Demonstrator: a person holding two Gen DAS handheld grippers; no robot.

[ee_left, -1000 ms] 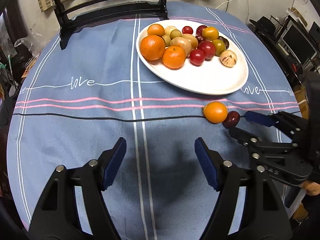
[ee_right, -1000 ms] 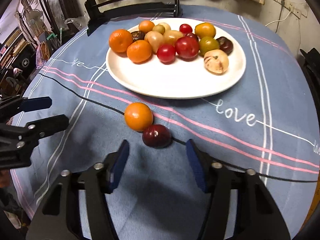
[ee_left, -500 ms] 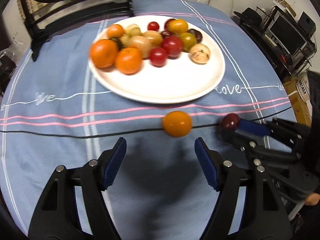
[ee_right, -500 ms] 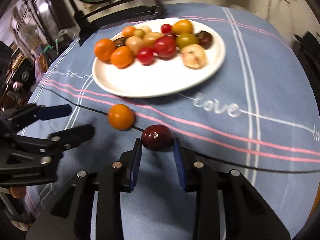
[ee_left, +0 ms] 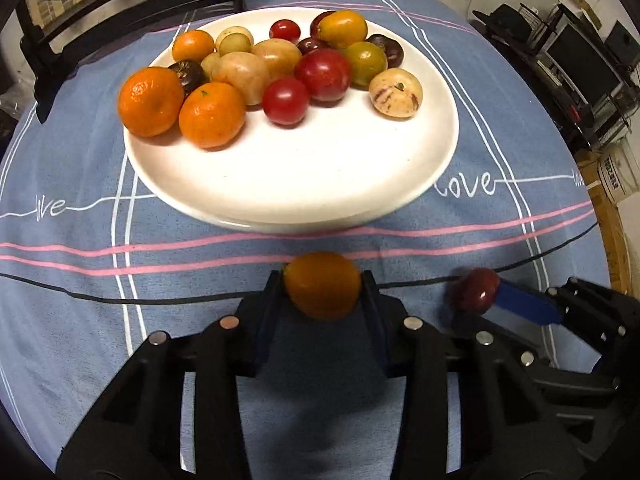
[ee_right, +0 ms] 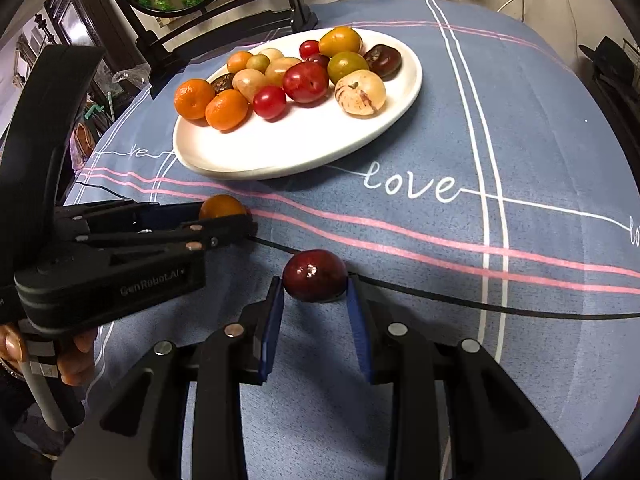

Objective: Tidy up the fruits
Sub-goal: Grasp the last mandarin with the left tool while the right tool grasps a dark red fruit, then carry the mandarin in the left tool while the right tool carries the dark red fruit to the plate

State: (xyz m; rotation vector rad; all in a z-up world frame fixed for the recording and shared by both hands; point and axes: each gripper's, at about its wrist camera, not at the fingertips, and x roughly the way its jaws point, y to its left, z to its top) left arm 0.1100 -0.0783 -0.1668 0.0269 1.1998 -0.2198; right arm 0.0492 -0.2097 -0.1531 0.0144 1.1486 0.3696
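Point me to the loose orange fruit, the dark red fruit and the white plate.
orange fruit [ee_left: 322, 290], left wrist view, centre of its front face.
dark red fruit [ee_right: 315, 275], right wrist view, middle of its skin.
white plate [ee_left: 304, 176], left wrist view, bare near side.

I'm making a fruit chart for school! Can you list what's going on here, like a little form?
Left gripper: jaws closing, pads on the orange fruit
Right gripper: shut on the dark red fruit
Plate: white, fruit piled at its far side, near side bare
Cloth: blue, striped, says "love"
Loose fruit: both off the plate, one in each gripper
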